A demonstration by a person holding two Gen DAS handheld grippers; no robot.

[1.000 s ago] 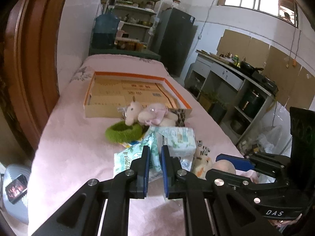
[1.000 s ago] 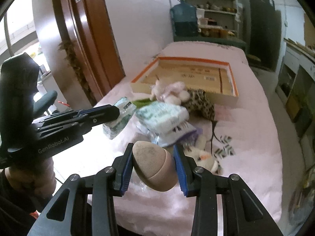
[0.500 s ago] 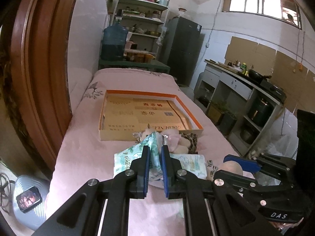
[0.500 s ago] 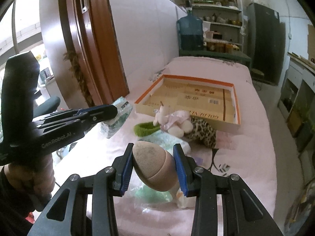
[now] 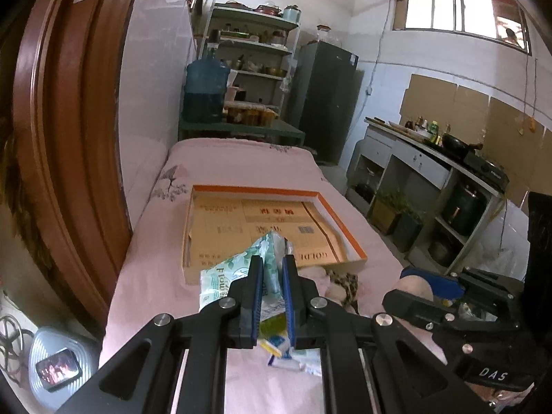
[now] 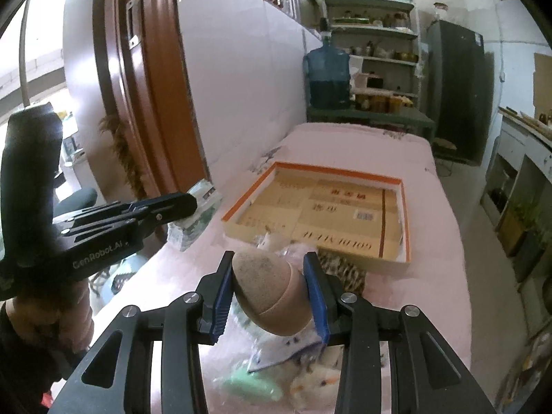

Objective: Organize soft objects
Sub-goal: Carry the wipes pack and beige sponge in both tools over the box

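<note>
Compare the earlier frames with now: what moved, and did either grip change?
Both grippers rose, carrying their loads up off the pile toward the orange-rimmed cardboard tray. The left gripper stays shut on the green-and-white tissue pack; the right gripper stays shut on the beige egg-shaped sponge. The tray stays empty.

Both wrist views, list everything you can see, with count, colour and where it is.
tissue pack: one, green and white, pinched in the left gripper above the bed
egg-shaped sponge: one, tan, clamped in the right gripper
cardboard tray: one, tan with orange rim, empty, on the bed's middle
bed cover: one, pink, under everything
leopard-print plush: one, against the tray's near wall
loose packets and soft toys: a blurred heap, count unclear, below the right gripper
water jug: one, blue, beyond the bed
left gripper: black, blue pads
right gripper: black, blue pads
</note>
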